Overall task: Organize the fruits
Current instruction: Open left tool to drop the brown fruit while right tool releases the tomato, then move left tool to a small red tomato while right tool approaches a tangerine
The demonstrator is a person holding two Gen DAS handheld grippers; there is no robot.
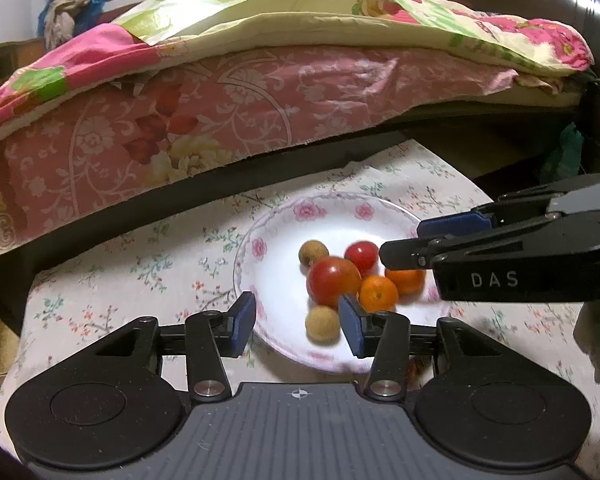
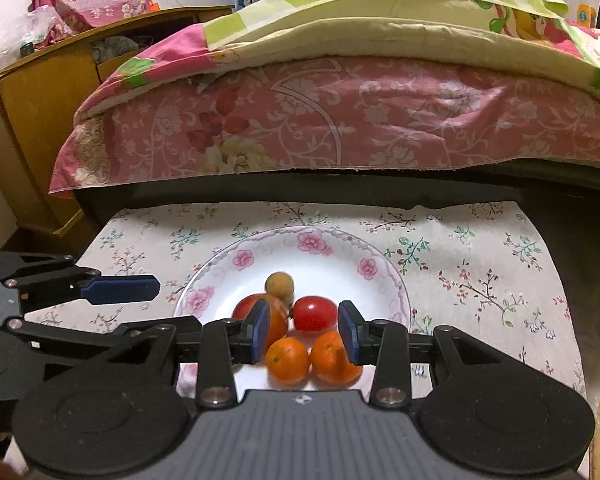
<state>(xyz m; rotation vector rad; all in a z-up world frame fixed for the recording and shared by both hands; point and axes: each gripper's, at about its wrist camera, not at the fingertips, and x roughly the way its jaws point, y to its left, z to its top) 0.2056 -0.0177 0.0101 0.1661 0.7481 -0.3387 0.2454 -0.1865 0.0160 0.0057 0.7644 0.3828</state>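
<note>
Item 1: plate (image 2: 364,240), floral rim, on the flowered tablecloth (image 2: 480,264) before the bed (image 2: 340,128). It held all the fruit I could see.

Item 2: fruit on that plate. One large tomato (image 1: 334,282); one small tomato (image 1: 361,255); two oranges (image 2: 288,360), (image 2: 334,358), side by side and touching; two small tan round fruits, one at the far side (image 1: 312,253), one at the near rim (image 1: 322,325).

Item 3: my left gripper (image 1: 298,326). Jaws stood partly apart, empty, hanging over the near rim; the near tan fruit lay in the gap as seen, though no pad pressed on it.

Item 4: my right gripper (image 2: 303,334). Jaws narrowly parted, holding nothing; the small tomato and the oranges showed between and beneath the pads, untouched so far as I could tell.

Step in hand, by my reckoning: gathering onto the plate looked complete or nearly so, with both hands empty above it.

Next move would call for checking the cloth for stragglers, and lifting clear without nudging the round fruit.
</note>
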